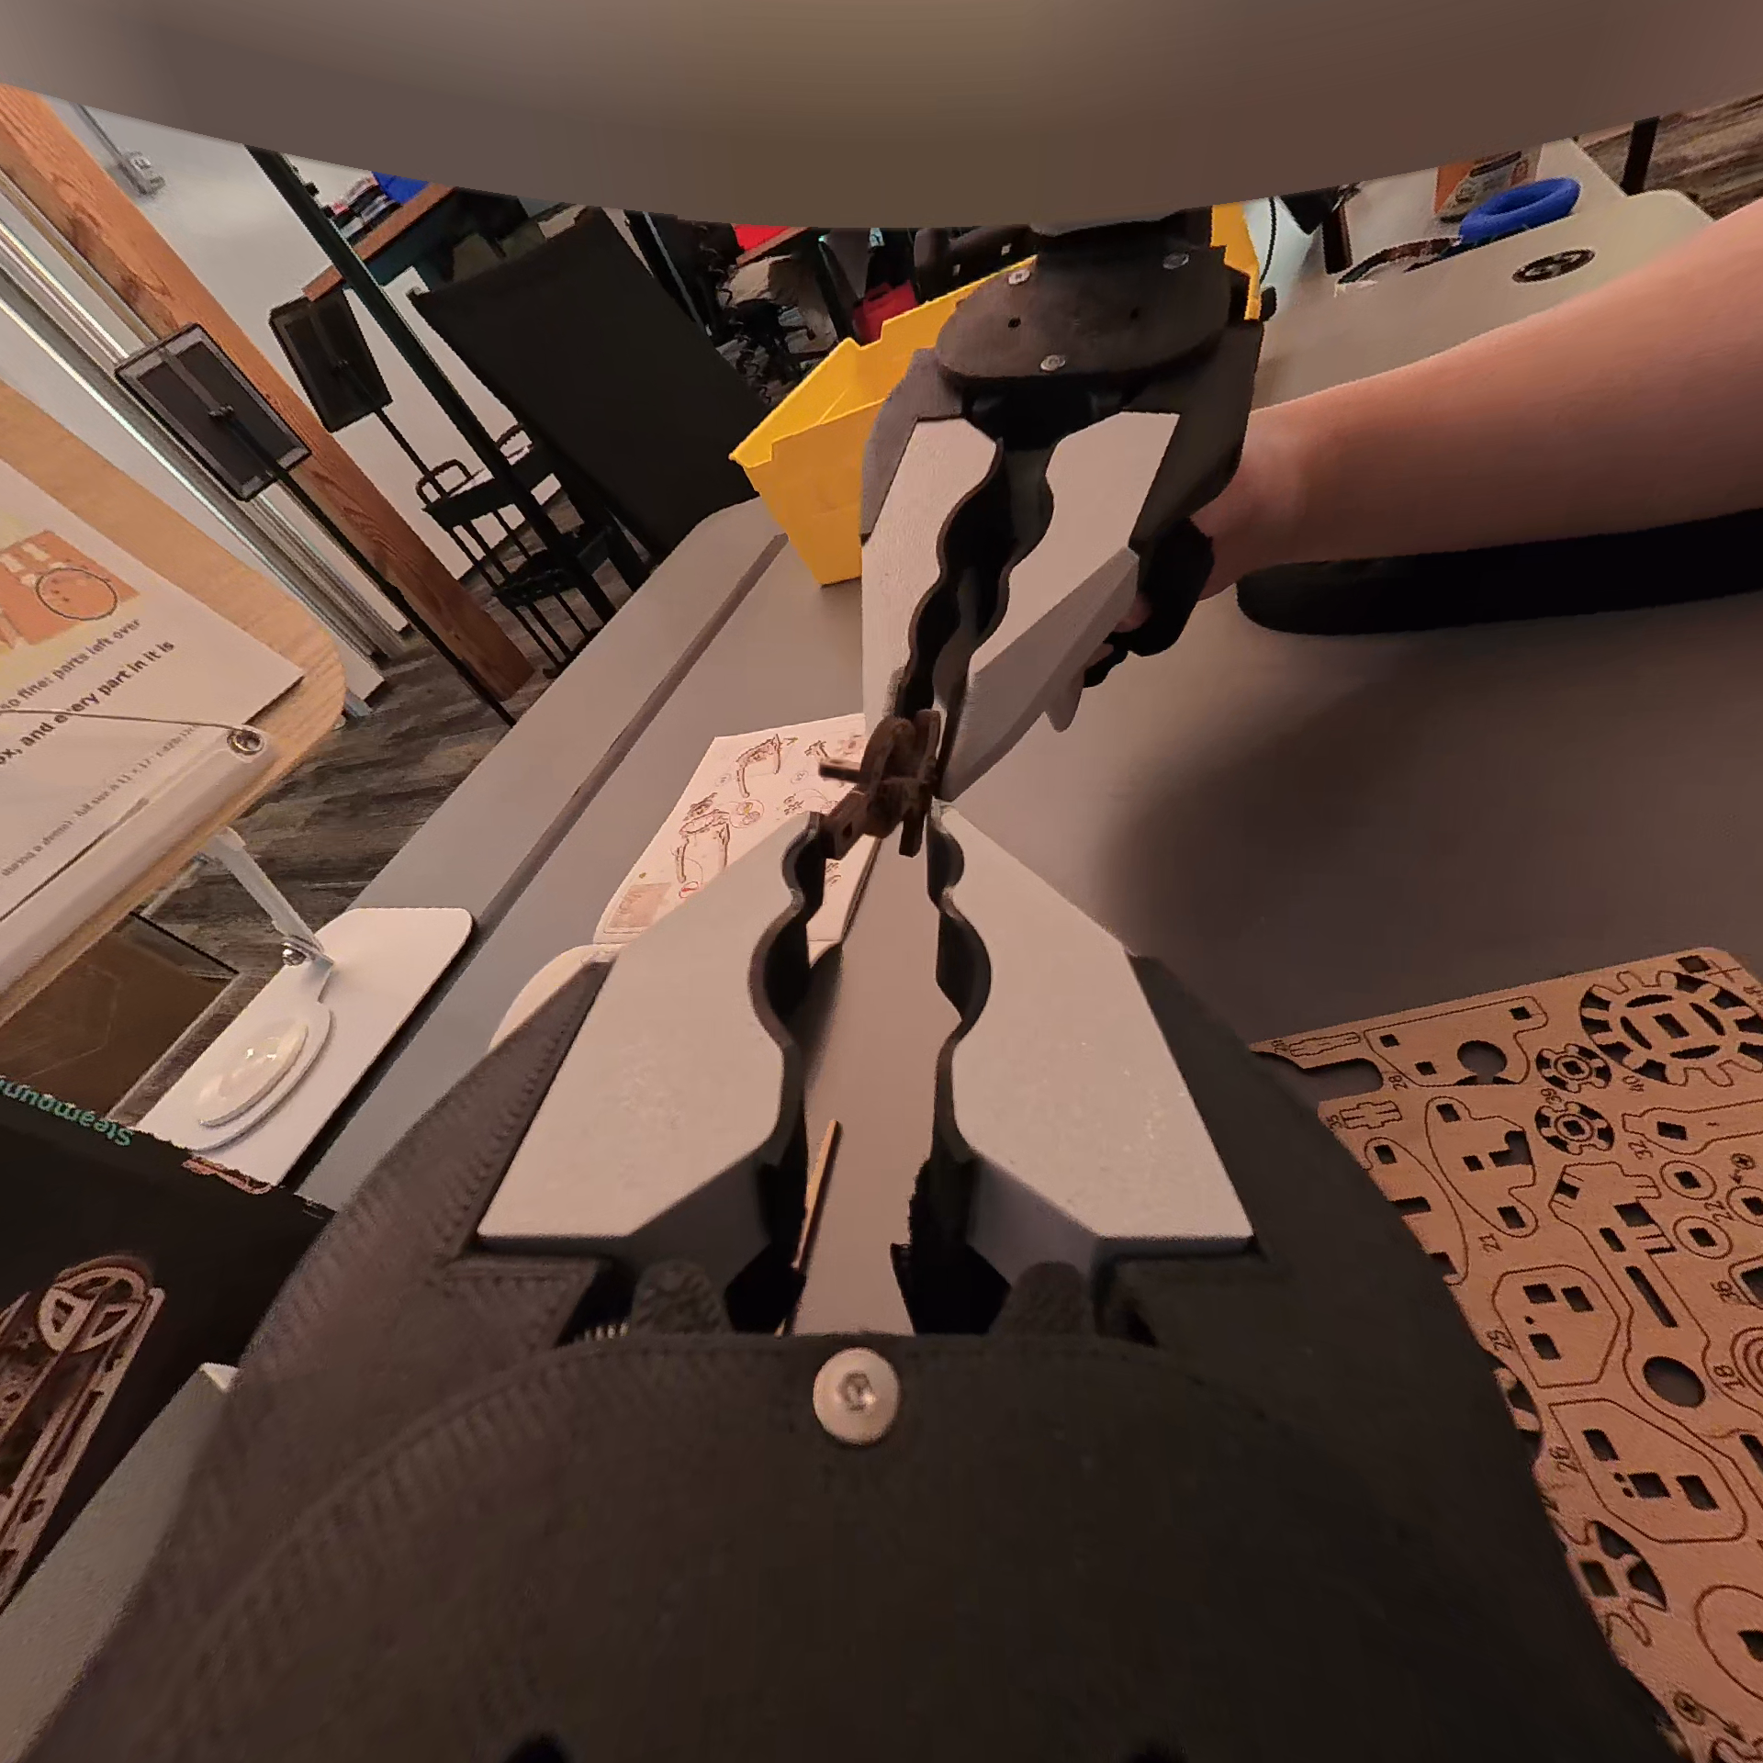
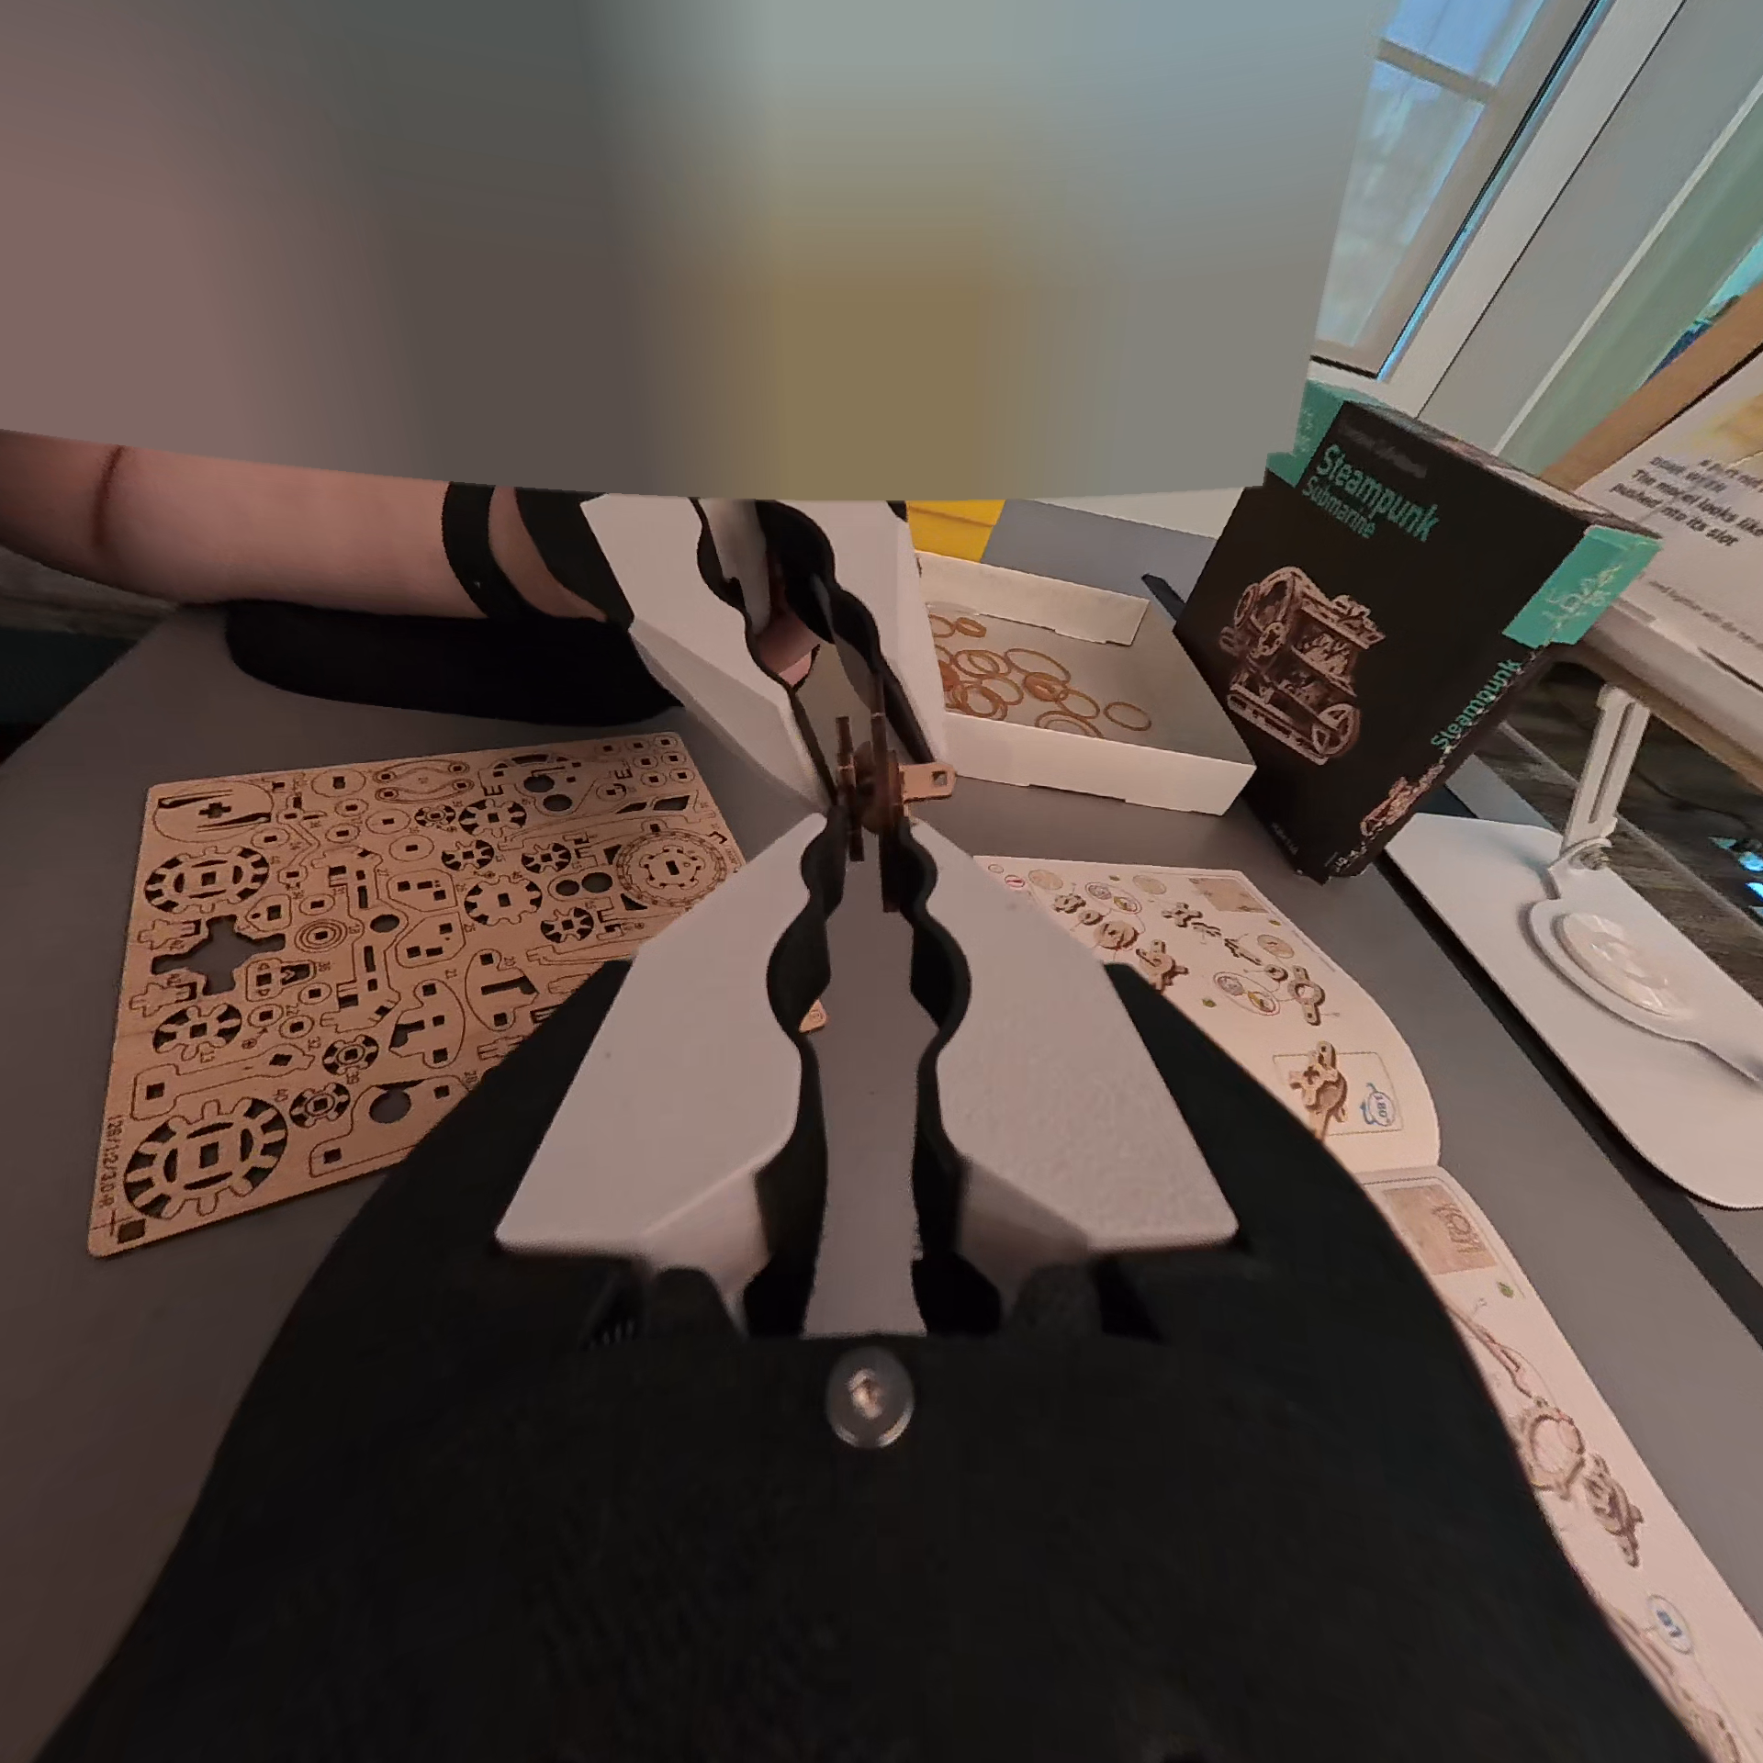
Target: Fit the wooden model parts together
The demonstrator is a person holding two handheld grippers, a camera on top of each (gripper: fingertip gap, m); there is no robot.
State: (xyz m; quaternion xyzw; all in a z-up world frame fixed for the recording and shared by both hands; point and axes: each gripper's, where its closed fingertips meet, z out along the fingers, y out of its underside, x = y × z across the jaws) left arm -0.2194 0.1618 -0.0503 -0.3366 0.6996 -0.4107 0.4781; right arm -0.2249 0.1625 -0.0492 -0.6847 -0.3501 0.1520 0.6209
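Pinching a small wooden assembly [image 1: 887,782] in mid-air above the tabletop [image 1: 1336,811], left tool [image 1: 873,840] and right tool [image 2: 873,830] both clamped on it; light, thin, likely snappable, best gripped near its hub.

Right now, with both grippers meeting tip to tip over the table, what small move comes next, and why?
Probably a gentle push together: the left gripper and right gripper both pinch the small wooden assembly above the table, with a tab sticking out sideways. Whether the parts are fully seated is unclear.

Left tongs [image 1: 873,830], right tongs [image 2: 863,840], seemingly clamped, tip-to-tip
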